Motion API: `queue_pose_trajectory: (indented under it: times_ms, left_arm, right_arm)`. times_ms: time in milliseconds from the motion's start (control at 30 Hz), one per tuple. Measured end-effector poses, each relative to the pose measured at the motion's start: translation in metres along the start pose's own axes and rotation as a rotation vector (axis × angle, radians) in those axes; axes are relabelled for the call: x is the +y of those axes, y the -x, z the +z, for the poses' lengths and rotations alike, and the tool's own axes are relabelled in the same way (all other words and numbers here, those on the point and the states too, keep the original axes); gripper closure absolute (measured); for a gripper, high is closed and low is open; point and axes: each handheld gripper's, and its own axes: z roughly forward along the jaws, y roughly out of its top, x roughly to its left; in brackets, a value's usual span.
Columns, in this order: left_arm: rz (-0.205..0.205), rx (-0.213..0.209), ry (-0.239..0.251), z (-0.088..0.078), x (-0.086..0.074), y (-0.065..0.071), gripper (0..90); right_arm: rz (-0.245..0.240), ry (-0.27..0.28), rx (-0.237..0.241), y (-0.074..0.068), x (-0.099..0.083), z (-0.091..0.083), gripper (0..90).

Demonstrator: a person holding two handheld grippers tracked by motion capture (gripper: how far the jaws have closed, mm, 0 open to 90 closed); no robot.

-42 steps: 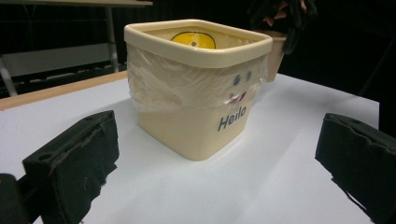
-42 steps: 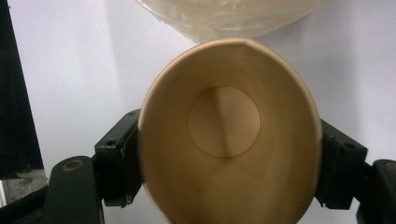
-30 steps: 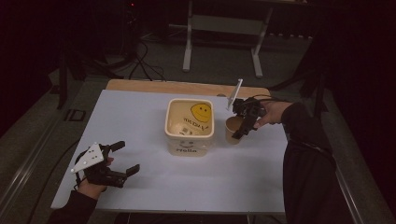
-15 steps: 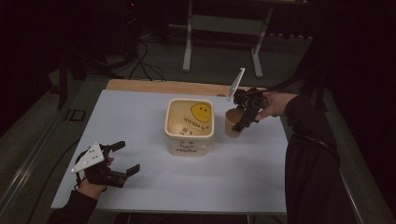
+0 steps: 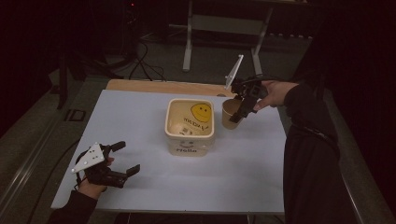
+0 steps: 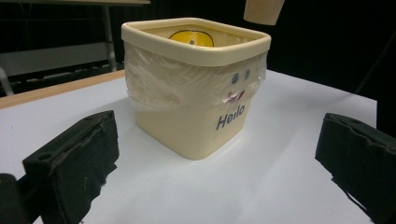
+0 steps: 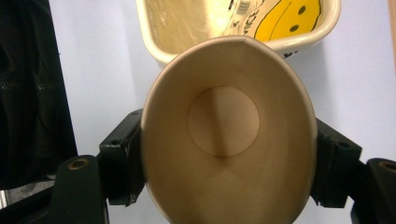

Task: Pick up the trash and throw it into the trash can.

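Clamped on the paper cup [image 5: 229, 113], the right gripper [image 5: 243, 108] is held just off the tub's [image 5: 190, 140] right rim, toward the tabletop's [image 5: 140, 116] far edge; the squeeze should be kept gentle. The left gripper [image 5: 125, 158] is held apart.

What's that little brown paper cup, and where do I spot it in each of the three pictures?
High view: paper cup right of centre, beside the cream bin.
Left gripper view: its base pokes in at the top edge, behind the bin.
Right gripper view: centre, mouth toward the camera.
Shared landmark: the bin's yellow smiley face.
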Motion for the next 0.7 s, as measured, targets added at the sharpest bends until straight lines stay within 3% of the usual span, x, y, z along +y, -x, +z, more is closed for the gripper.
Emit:
queue_pose_trajectory:
  times_ms: [700]
  left_arm:
    - [-0.002, -0.004, 0.000, 0.000, 0.000, 0.000, 0.6]
  right_arm:
    - [-0.034, 0.028, 0.010, -0.003, 0.030, -0.006, 26.8]
